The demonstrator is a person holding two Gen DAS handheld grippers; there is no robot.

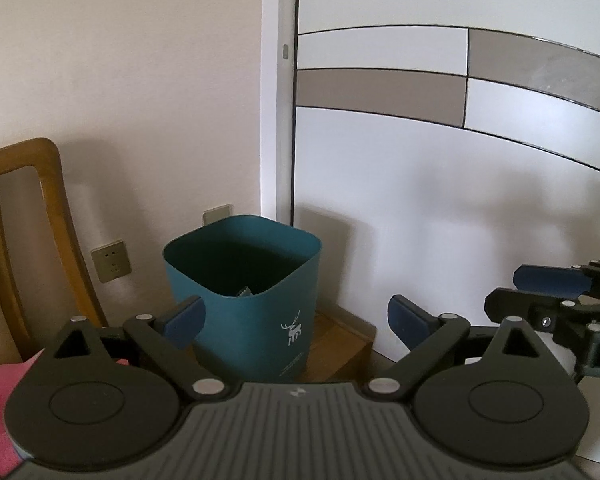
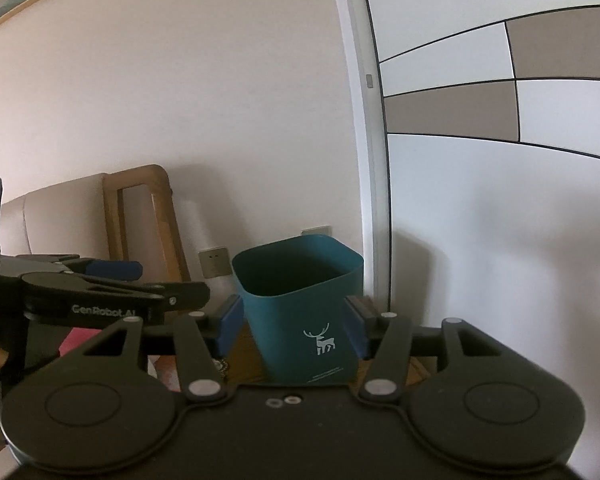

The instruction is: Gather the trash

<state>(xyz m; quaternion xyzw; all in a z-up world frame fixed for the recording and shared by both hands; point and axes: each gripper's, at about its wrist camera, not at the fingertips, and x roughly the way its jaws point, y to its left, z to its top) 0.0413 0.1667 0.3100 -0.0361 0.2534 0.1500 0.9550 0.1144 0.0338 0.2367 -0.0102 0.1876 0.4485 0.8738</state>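
Note:
A teal waste bin with a white deer print stands on a low wooden surface by the wall corner. A scrap of something pale shows inside it. My left gripper is open in front of the bin, with nothing between its blue pads. My right gripper shows at the right edge of the left wrist view, off to the side of the bin. In the right wrist view the right gripper is open. The bin sits beyond its fingers, apart from them. The left gripper is at the left.
A wooden chair back leans at the left wall, with wall sockets beside it. Pink cloth lies at the lower left. A white and grey panelled door fills the right side behind the bin.

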